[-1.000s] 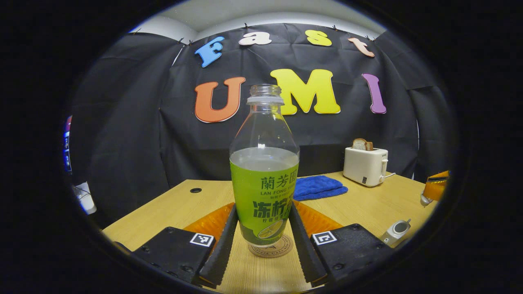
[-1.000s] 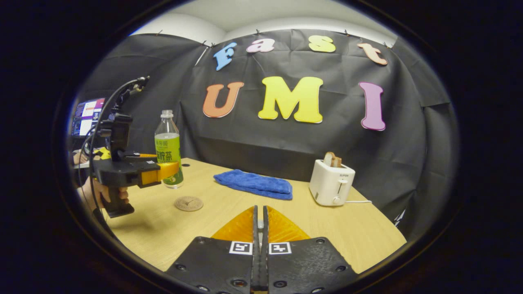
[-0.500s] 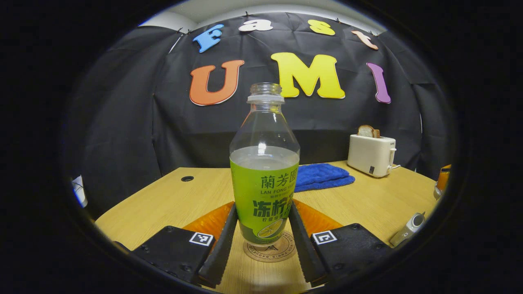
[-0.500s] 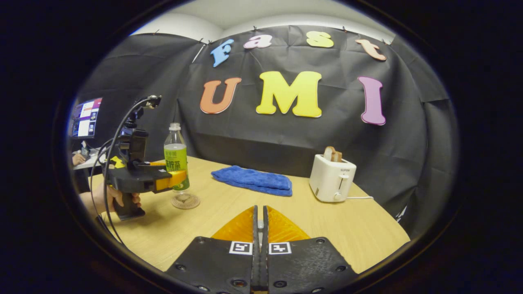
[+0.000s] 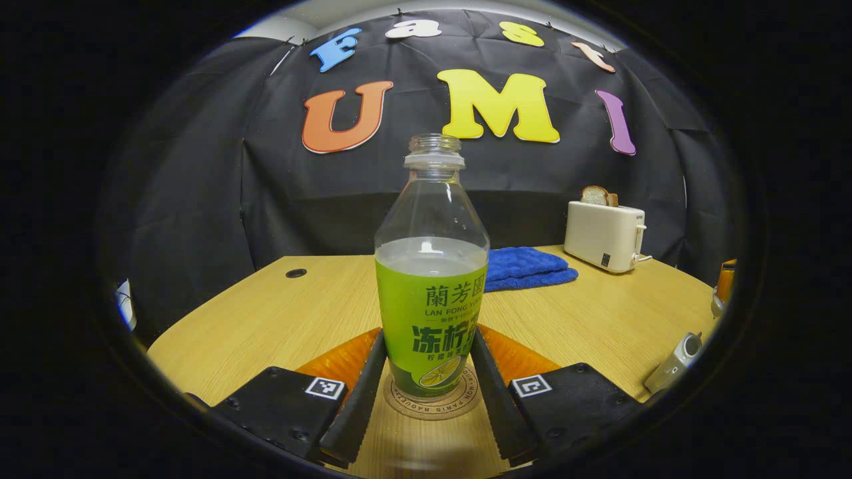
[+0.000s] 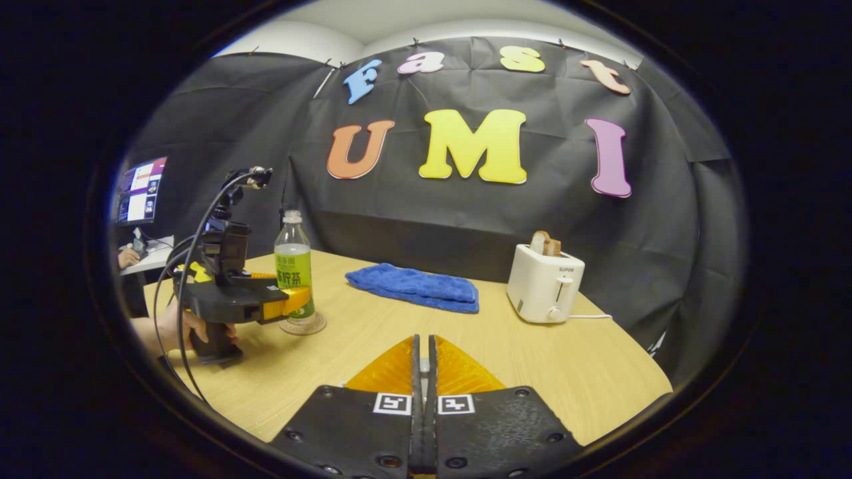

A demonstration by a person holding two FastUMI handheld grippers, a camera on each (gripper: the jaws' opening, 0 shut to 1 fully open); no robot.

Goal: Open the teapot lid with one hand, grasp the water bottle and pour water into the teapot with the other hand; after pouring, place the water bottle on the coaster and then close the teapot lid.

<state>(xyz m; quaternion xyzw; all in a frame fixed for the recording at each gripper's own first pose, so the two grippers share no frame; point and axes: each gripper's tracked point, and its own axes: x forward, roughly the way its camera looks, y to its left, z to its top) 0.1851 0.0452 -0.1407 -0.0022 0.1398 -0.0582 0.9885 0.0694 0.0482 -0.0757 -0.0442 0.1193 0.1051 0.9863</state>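
The open-necked water bottle [image 5: 431, 293] with a green label and some water stands upright between my left gripper's [image 5: 428, 339] fingers, which press on its sides. Its base meets the round coaster [image 5: 431, 402] on the table. In the right gripper view, the bottle [image 6: 293, 266] stands on the coaster [image 6: 303, 326] with the left gripper [image 6: 286, 303] and a hand around it. My right gripper [image 6: 421, 340] is shut, with a small pale piece of the teapot lid between its fingers. The teapot's pale spout [image 5: 673, 364] shows at the right edge, below the right gripper [image 5: 722, 287].
A blue folded towel [image 6: 416, 287] lies at the back of the wooden table [image 6: 532, 372]. A white toaster [image 6: 547, 285] with bread stands at the back right. A monitor [image 6: 138, 189] glows beyond the table's left side.
My left gripper has lowered the bottle and brought it over the coaster, down onto it. The right gripper stays shut and has hardly moved.
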